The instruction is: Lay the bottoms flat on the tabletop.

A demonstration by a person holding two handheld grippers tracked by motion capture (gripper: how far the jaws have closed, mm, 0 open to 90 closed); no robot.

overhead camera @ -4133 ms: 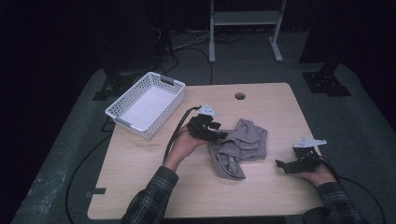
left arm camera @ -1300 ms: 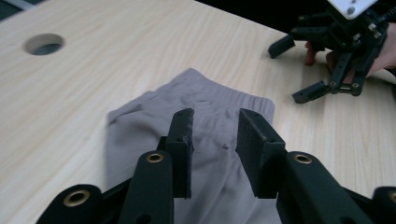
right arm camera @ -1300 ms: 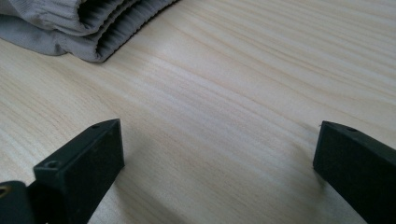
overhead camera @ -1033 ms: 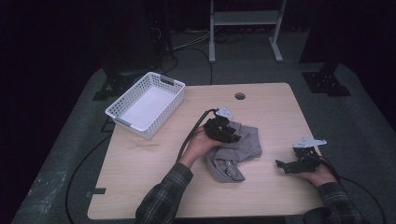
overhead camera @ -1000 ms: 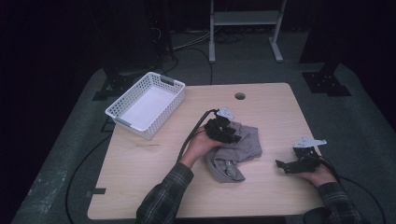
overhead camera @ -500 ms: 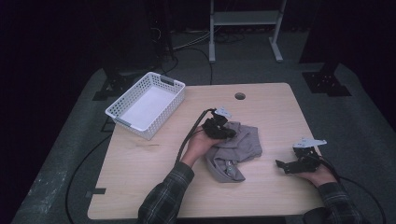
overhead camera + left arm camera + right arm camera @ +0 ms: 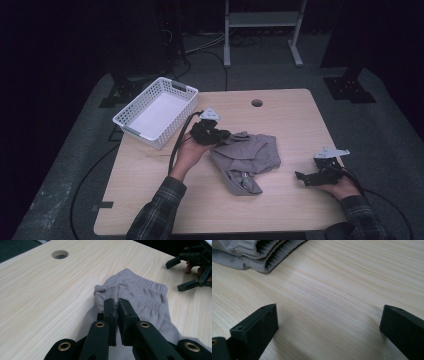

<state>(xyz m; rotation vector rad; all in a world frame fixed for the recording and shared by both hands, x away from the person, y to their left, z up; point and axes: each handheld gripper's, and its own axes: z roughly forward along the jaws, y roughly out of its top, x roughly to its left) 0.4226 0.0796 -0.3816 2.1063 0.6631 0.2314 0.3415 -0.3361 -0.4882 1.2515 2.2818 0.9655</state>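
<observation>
A crumpled grey garment with an elastic waistband lies in the middle of the wooden table. My left gripper is at the garment's left edge and is shut on a fold of it. In the left gripper view the jaws stand pressed together with grey cloth pinched between them. At the table's right side my right gripper rests low, pointing left at the garment and apart from it. Its jaws are wide open over bare wood, with the ribbed waistband a short way ahead.
A white plastic basket stands at the table's back left corner, close to my left hand. A round cable hole sits near the far edge. A black cable trails from the left gripper off the table's left side.
My left hand has moved left toward the basket, pulling the garment's left edge along with it. The right hand has stayed where it was.
</observation>
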